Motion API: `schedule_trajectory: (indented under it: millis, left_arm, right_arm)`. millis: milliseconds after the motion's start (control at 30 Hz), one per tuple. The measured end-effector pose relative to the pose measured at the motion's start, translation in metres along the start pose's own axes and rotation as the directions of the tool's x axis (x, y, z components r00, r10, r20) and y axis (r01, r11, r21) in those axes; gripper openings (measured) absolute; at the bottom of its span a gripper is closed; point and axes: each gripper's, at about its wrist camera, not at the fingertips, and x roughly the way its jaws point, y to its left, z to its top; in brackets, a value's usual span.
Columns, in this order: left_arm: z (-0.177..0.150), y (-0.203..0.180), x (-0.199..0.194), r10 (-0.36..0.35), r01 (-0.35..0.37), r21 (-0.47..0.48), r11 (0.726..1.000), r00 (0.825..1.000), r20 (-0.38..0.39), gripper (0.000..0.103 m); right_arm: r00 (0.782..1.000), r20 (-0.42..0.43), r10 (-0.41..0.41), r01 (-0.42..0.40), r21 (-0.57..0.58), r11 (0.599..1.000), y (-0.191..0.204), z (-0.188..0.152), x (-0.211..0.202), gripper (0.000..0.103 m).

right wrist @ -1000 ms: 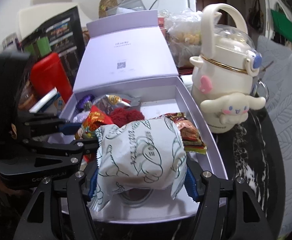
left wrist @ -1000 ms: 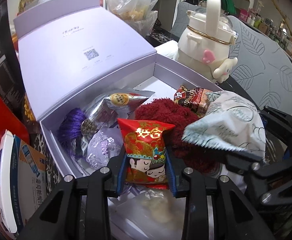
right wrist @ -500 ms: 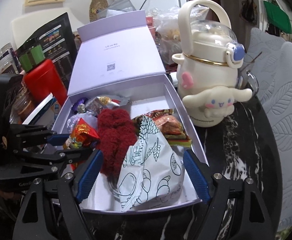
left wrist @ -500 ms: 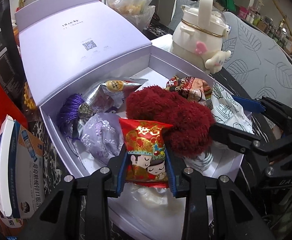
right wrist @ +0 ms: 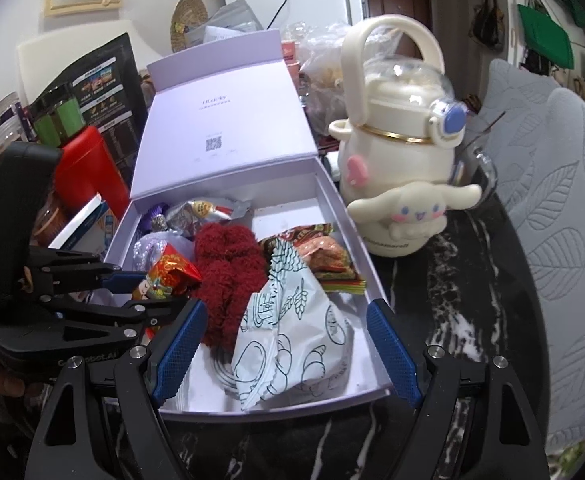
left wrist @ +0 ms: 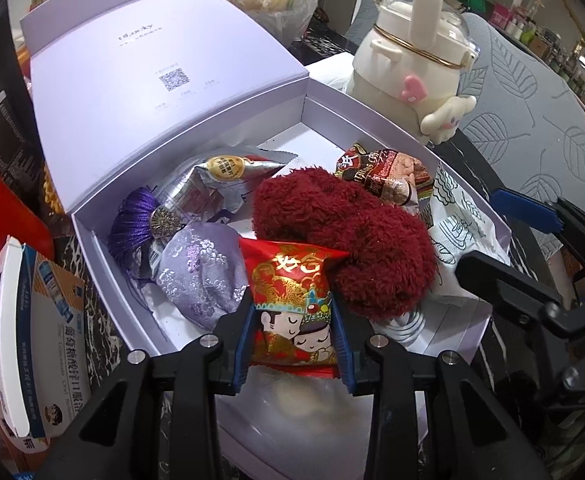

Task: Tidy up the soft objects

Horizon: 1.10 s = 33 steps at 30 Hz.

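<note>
An open lilac box (left wrist: 104, 264) holds a dark red fluffy item (left wrist: 352, 240), a purple brocade pouch (left wrist: 200, 272), a silver packet (left wrist: 220, 176) and a brown snack packet (left wrist: 384, 176). My left gripper (left wrist: 292, 308) is at the box's near edge, its pads on a red snack packet (left wrist: 292, 292); its jaws are opening. A white packet with bread drawings (right wrist: 292, 340) lies in the box's near right corner. My right gripper (right wrist: 288, 312) stands open around it, with neither pad touching it. In the right wrist view the left gripper (right wrist: 144, 292) is at the left.
A cream character bottle (right wrist: 396, 160) stands right of the box on the black marble table (right wrist: 452, 300). A red container (right wrist: 84, 176) and a blue-white carton (left wrist: 32, 340) crowd the left side. A grey leaf-pattern cushion (right wrist: 552, 200) is at the right. The box lid (right wrist: 220, 120) stands up behind.
My right gripper let go of the white packet, which dropped into the box's near right corner, and its jaws spread wide. The left gripper still has the red packet.
</note>
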Motion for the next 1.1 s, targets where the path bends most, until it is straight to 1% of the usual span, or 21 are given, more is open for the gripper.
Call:
schedule_trajectory:
  millis: [67, 100, 133, 200, 233, 300, 433, 667, 767, 867, 1100]
  left_arm:
    - [0.0, 0.0, -0.003, 0.008, -0.008, -0.011, 1.0, 1.0, 0.0, 0.043]
    - [0.0, 0.0, -0.004, 0.01, -0.01, -0.012, 1.0, 1.0, 0.0, 0.052]
    - [-0.001, 0.0, -0.007, 0.016, -0.016, -0.012, 1.0, 1.0, 0.002, 0.066]
    - [-0.003, -0.002, -0.012, 0.042, -0.042, -0.006, 0.999, 0.999, 0.02, 0.085]
    - [-0.005, -0.003, -0.015, 0.049, -0.049, -0.002, 0.999, 0.998, 0.031, 0.087]
    - [-0.007, -0.003, -0.023, 0.045, -0.045, -0.003, 0.999, 0.998, 0.05, 0.088]
    - [-0.009, -0.001, -0.034, 0.06, -0.059, -0.016, 0.998, 0.996, 0.069, 0.088]
    - [-0.012, -0.001, -0.061, 0.068, -0.066, -0.016, 0.998, 0.988, 0.141, 0.088]
    - [-0.014, -0.002, -0.076, 0.071, -0.071, -0.007, 0.997, 0.982, 0.174, 0.088]
    - [-0.017, -0.003, -0.093, 0.085, -0.086, -0.004, 0.996, 0.973, 0.215, 0.088]
    - [-0.023, -0.008, -0.128, 0.088, -0.092, 0.001, 0.996, 0.954, 0.288, 0.088]
  right_arm:
    - [1.0, 0.006, -0.003, 0.003, -0.001, 1.0, 0.0, 0.0, -0.006, 0.083]
    - [1.0, 0.007, -0.009, 0.009, -0.002, 1.0, 0.0, 0.0, -0.008, 0.083]
    - [1.0, 0.009, -0.017, 0.017, -0.003, 1.0, 0.0, -0.001, -0.01, 0.083]
    - [1.0, 0.005, -0.027, 0.027, 0.0, 1.0, 0.0, -0.003, -0.013, 0.083]
    - [0.999, 0.003, -0.033, 0.033, 0.0, 0.999, 0.0, -0.004, -0.015, 0.083]
    - [0.999, 0.002, -0.042, 0.042, 0.002, 0.999, 0.0, -0.006, -0.017, 0.083]
    - [0.998, 0.0, -0.061, 0.061, 0.009, 0.998, 0.001, -0.008, -0.02, 0.083]
    - [0.998, 0.019, -0.067, 0.067, 0.006, 0.998, 0.01, -0.006, -0.029, 0.083]
    - [0.996, 0.045, -0.072, 0.072, 0.0, 0.997, 0.016, -0.003, -0.038, 0.083]
    - [0.993, 0.076, -0.086, 0.086, -0.004, 0.996, 0.022, 0.001, -0.05, 0.083]
    - [0.985, 0.135, -0.105, 0.106, 0.0, 0.994, 0.032, 0.007, -0.081, 0.083]
